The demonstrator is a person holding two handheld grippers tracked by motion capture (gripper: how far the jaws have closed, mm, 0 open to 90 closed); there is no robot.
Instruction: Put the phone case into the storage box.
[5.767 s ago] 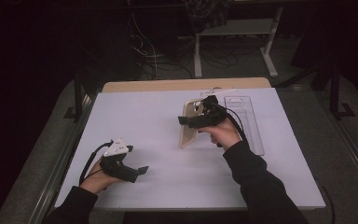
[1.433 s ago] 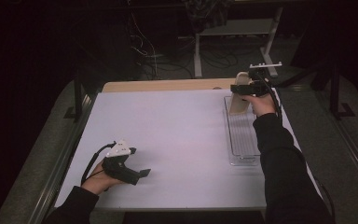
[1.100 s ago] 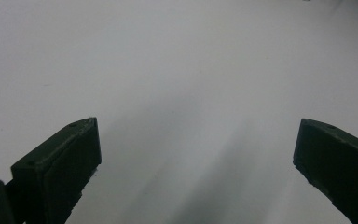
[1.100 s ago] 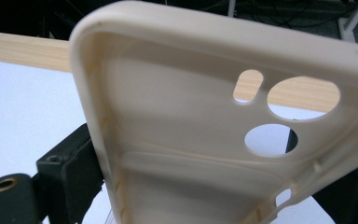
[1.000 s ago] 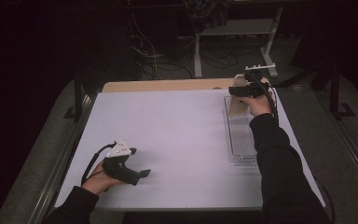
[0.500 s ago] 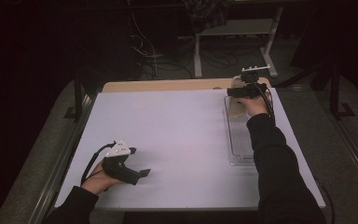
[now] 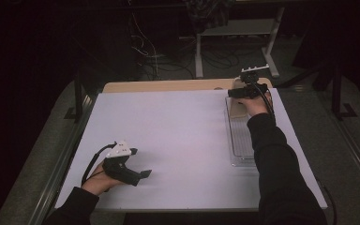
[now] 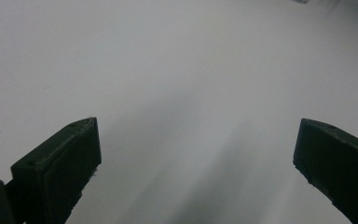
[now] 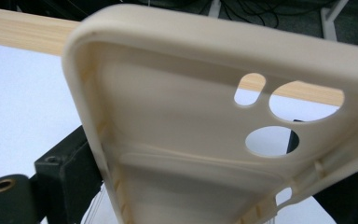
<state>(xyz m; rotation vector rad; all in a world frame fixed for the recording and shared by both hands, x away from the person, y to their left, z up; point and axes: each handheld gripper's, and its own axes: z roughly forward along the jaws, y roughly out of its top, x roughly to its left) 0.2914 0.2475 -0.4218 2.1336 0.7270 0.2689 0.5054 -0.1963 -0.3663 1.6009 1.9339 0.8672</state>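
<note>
Your right gripper (image 7: 236, 92) clamps a beige phone case (image 9: 223, 126) at the table's far right, over the clear tray's (image 7: 242, 140) far end; the case's lower end is cut off in the right gripper view. The white table (image 7: 183, 136) stands in a dark room. The case's long axis runs near-to-far, camera holes far; your left gripper (image 8: 196, 172) rests wide open and empty at near left.

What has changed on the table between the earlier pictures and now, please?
The right gripper carried the beige phone case from mid-table to the far end of the clear tray, and still clamps it. The left gripper stayed open, resting at the near left.
</note>
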